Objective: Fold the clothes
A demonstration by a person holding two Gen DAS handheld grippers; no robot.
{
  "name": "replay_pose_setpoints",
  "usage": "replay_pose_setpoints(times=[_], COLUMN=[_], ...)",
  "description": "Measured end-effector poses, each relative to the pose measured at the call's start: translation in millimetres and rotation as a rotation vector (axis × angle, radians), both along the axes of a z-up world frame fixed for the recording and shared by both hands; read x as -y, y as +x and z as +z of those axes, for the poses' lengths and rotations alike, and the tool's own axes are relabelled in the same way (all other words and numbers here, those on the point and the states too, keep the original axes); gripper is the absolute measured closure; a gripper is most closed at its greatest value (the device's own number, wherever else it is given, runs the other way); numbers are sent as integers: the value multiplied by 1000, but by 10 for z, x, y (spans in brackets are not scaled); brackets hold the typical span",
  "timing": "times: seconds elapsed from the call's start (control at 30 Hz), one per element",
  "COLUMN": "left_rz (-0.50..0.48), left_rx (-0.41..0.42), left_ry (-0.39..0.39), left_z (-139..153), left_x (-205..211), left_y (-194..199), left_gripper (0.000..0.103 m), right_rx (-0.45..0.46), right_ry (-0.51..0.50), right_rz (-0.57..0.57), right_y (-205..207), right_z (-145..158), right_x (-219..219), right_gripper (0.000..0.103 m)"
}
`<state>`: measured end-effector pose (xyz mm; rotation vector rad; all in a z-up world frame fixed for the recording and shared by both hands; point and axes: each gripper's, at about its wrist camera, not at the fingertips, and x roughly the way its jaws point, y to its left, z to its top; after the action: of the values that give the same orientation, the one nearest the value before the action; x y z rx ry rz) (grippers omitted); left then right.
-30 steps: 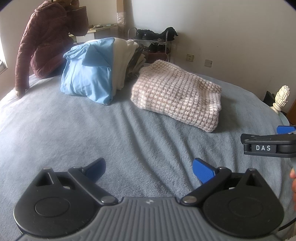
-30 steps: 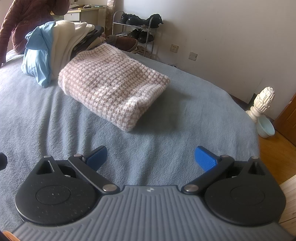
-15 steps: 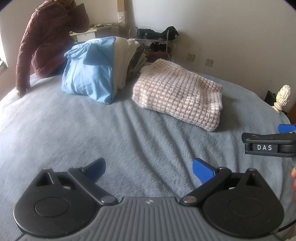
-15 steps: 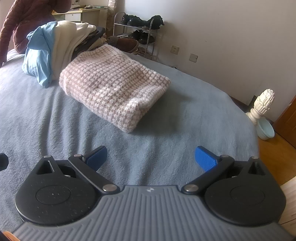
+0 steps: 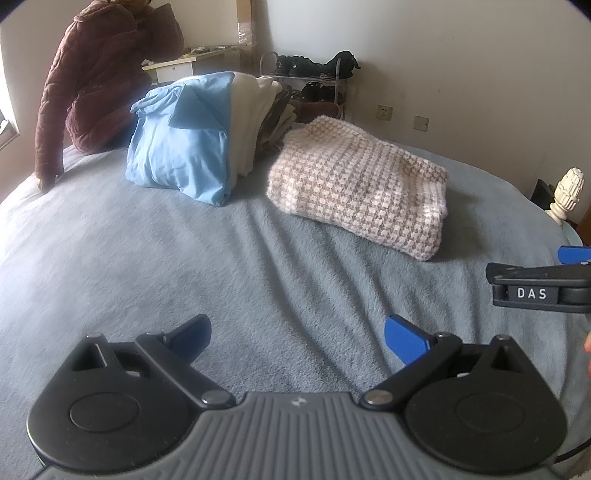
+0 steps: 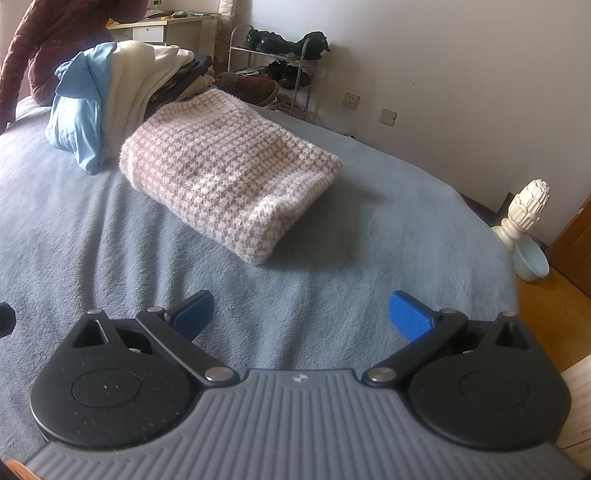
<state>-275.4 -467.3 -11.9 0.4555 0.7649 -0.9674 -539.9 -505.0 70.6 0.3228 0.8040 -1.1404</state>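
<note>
A folded pink-and-white houndstooth knit [image 5: 358, 188] [image 6: 229, 170] lies on the grey-blue blanket [image 5: 184, 266] [image 6: 332, 266] of the bed. Behind it leans a pile of clothes [image 5: 199, 136] [image 6: 110, 99], light blue on the outside, cream and dark pieces within. My left gripper [image 5: 297, 334] hovers open over bare blanket, well short of the knit, nothing between its blue pads. My right gripper [image 6: 301, 314] is open too and holds nothing, just in front of the knit's near corner. Its side shows at the right edge of the left wrist view as a black body marked DAS [image 5: 539, 288].
A person in a maroon padded jacket [image 5: 96, 81] sits on the far left of the bed, one hand on the blanket. A shoe rack [image 6: 280, 70] and a desk [image 6: 170, 29] stand by the wall. A white bedpost finial [image 6: 524, 206] and a pale bowl [image 6: 532, 258] mark the right edge.
Both grippers have drifted slightly back and stayed open. The person in the jacket has leaned a little. The clothes have not moved.
</note>
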Motion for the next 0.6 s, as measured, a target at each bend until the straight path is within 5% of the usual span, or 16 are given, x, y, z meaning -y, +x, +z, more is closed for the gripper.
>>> replay_pose_setpoints(times=[0.6], left_rz=[-1], left_rx=[10], left_ry=[0], left_z=[28], left_x=[1], left_y=[-31], left_gripper=[2], right_rx=[8], right_ry=[-3], right_rz=[-3], right_y=[-29], right_z=[9], right_x=[-12], right_gripper=[1])
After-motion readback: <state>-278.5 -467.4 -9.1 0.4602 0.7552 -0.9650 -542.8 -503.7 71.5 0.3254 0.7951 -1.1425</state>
